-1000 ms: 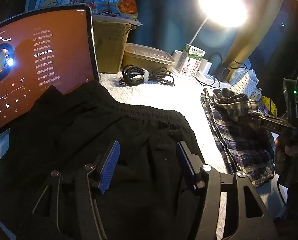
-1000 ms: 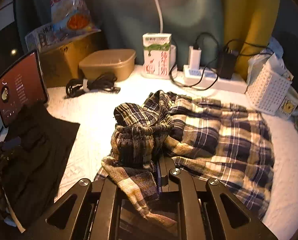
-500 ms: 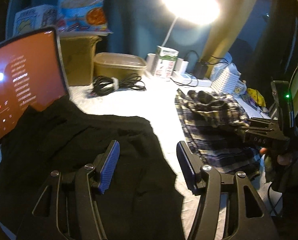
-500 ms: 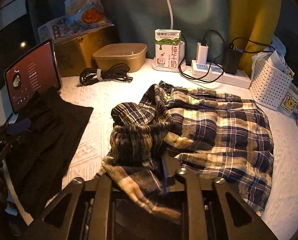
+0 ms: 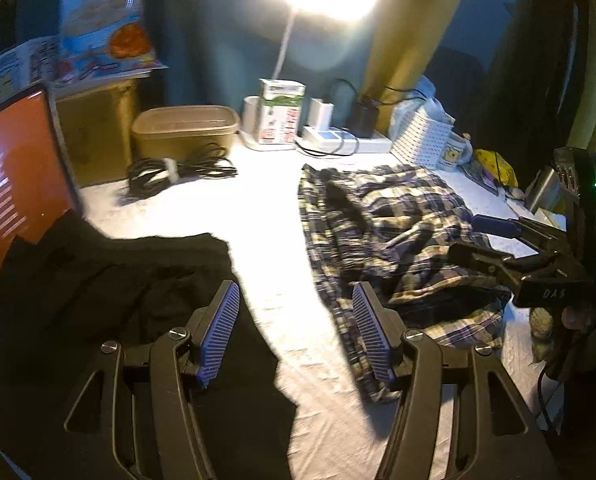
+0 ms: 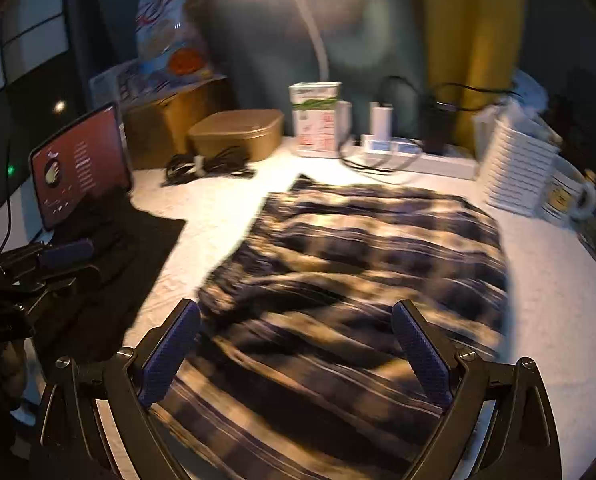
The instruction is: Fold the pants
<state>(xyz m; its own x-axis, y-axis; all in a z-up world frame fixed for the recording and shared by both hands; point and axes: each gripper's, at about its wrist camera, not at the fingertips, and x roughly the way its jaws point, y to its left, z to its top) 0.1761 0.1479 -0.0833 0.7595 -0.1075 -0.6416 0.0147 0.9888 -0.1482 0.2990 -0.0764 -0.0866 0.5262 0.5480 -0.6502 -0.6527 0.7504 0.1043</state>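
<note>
The plaid pants [image 6: 358,280] lie in a rumpled heap on the right half of the white tabletop [image 5: 266,208], and everything about the next move hangs on where they sit against the two tools. The right tongs [image 6: 296,356] hover directly over the near edge of the cloth, jaws opening wide with fabric below them but nothing pinched between the pads (the view there is smeared, so fine folds are hard to read). The left tongs [image 5: 294,332] stand about half open and empty above bare tabletop, with the plaid just to their right and a separate black garment [image 5: 118,300] to their left. The heap's long side seems to run away from the person toward the power strip [image 5: 338,140]. My guess: the right hand is the nearer one for taking hold again.
</note>
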